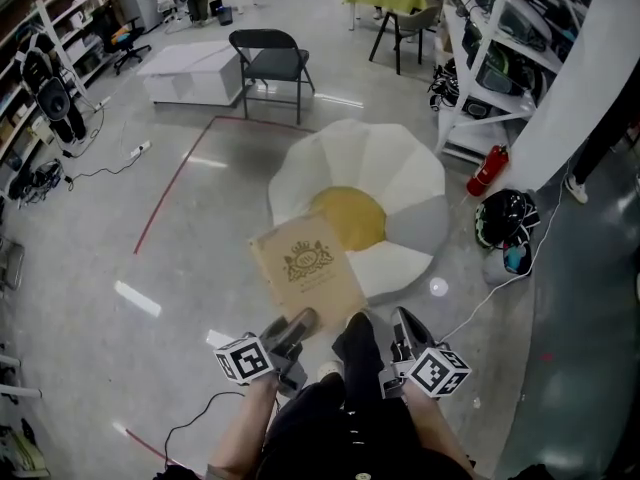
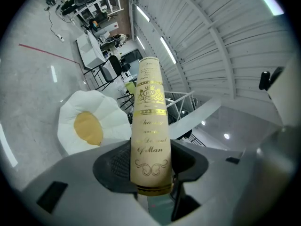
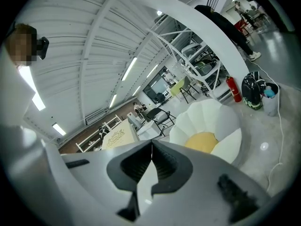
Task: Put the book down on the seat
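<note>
A tan book (image 1: pixel 305 266) with a gold crest is held by its near edge in my left gripper (image 1: pixel 293 332), just in front of the flower-shaped seat (image 1: pixel 400 168), white petals round a yellow centre. In the left gripper view the book's spine (image 2: pixel 149 126) stands upright between the pads, with my left gripper (image 2: pixel 150 171) shut on it and the seat (image 2: pixel 89 126) low at the left. My right gripper (image 1: pixel 408 328) hangs beside the book, apart from it. Its jaws (image 3: pixel 151 147) meet with nothing between them; the seat (image 3: pixel 207 135) lies ahead and the book (image 3: pixel 117 136) shows at the left.
A black folding chair (image 1: pixel 270 58) and a low white table (image 1: pixel 195 73) stand beyond the seat. Shelving (image 1: pixel 500 58), a red fire extinguisher (image 1: pixel 487 171) and a dark bag (image 1: pixel 508 218) line the right. A white cable (image 1: pixel 480 313) runs across the floor by the seat.
</note>
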Available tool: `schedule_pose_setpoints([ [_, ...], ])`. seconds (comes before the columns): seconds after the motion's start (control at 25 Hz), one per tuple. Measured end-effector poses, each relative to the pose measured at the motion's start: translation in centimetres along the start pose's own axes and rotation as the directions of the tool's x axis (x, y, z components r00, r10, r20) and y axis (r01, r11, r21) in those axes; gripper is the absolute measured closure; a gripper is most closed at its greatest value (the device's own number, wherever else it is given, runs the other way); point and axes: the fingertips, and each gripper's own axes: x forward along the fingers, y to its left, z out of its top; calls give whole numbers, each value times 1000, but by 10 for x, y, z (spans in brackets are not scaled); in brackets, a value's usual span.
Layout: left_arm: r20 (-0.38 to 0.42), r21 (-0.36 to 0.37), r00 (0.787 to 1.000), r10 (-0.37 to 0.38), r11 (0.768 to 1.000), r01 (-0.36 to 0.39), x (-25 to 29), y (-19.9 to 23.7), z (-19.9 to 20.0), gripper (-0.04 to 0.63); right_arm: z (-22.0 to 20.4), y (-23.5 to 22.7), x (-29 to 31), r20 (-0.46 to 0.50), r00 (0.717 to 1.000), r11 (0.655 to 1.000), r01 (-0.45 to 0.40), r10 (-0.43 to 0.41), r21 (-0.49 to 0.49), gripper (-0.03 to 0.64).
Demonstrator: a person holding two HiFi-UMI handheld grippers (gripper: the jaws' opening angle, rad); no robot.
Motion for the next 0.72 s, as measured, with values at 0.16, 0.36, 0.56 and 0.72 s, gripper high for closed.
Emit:
schedule_pose_setpoints([
  [0.16,32,-19,999,8,1000,-8,8,5,12,374,11,2,18,-12,1000,1000,-19,19,-11,606],
  [0.36,47,-32,999,25,999,-24,34,20,27,375,29,-12,50,-24,999,999,-34,34,-11,606],
  [0.56,49,-43,998,29,999,-27,77,24,45,376,56,-30,84,-40,999,999,-37,37,2,606],
  [0.72,65,-75,998,20,997,-15,124,30,64,379,83,-52,116,-53,998,999,-34,34,8,606],
])
